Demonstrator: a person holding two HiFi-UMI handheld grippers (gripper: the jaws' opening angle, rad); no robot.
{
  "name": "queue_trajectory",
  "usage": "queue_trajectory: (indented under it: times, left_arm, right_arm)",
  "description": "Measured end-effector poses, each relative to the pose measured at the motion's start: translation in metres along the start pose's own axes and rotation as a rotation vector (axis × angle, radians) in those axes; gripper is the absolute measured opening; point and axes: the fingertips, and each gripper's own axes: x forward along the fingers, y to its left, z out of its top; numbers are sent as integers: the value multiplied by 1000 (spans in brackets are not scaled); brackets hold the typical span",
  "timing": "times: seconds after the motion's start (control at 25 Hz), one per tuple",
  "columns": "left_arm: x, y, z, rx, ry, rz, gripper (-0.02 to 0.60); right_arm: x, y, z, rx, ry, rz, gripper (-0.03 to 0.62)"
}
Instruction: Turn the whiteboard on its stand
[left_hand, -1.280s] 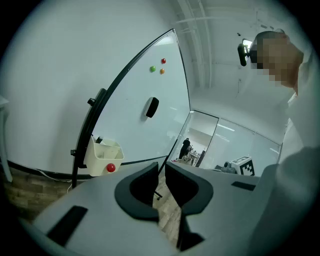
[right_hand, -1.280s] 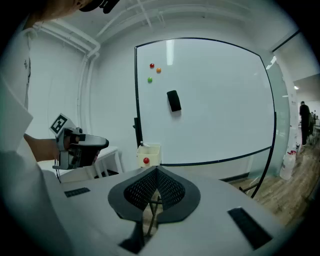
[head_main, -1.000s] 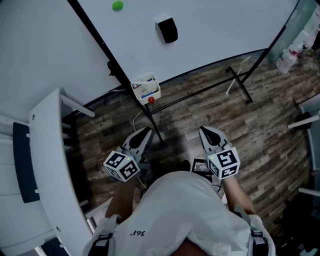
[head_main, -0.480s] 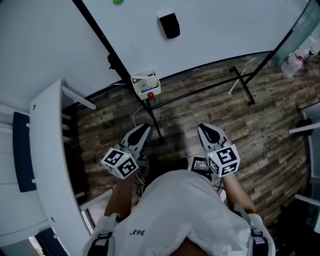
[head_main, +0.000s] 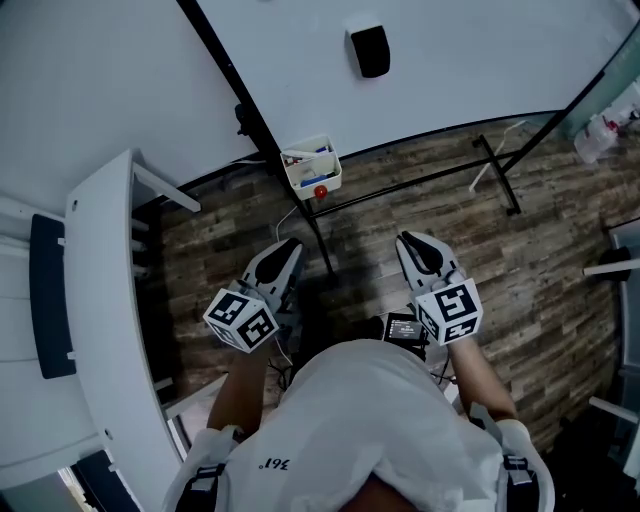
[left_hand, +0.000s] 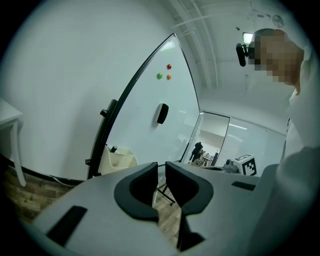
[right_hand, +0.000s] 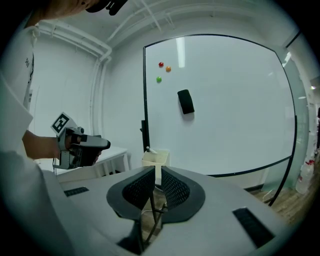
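Left gripper (head_main: 283, 248): jaws pressed together, nothing between them. Right gripper (head_main: 415, 242): jaws also drawn together to a thin slit, empty. Both are held side by side at waist height in front of the person's white shirt (head_main: 370, 420), pointing roughly level toward the far side, and neither touches anything.

Beyond the jaw tips stands the large white whiteboard in a thin black frame (head_main: 480, 60), upright, well apart from both grippers. The left gripper sees it edge-on and slanted, the right gripper nearly face-on.

- A black rectangular eraser (head_main: 371, 50) sticks to its face.
- Small red (right_hand: 161, 64), orange (right_hand: 168, 69) and green (right_hand: 159, 79) round magnets sit above the eraser, nearer the board's left edge.
- The black metal stand (head_main: 497, 172) runs under the board, one foot bar to the right and one post just ahead of the left gripper.
- A small white open box of markers (head_main: 310, 168) hangs on that left post, with a red knob (head_main: 320, 191) just below it.

The dark wood-plank floor (head_main: 540, 270) lies under everything. A long white desk (head_main: 100, 300) runs along the left.
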Motion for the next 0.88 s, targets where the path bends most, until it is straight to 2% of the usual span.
queue_trajectory:
  times: [0.16, 0.4, 0.6, 0.72, 0.88]
  left_arm:
    - [5, 29, 27, 34, -15, -20, 39]
    - [19, 77, 69, 69, -22, -75, 45]
    - [32, 109, 109, 99, -73, -104, 134]
    - [41, 124, 127, 130, -82, -135, 138]
    - [53, 146, 145, 132, -91, -163, 141]
  right_arm:
    - [34, 8, 16, 0, -14, -7, 69]
    - [84, 16, 44, 13, -38, -63, 78]
    - [120, 19, 67, 12, -49, -110, 78]
    - [139, 26, 80, 4, -53, -128, 78]
    - [165, 37, 93, -17, -52, -145, 78]
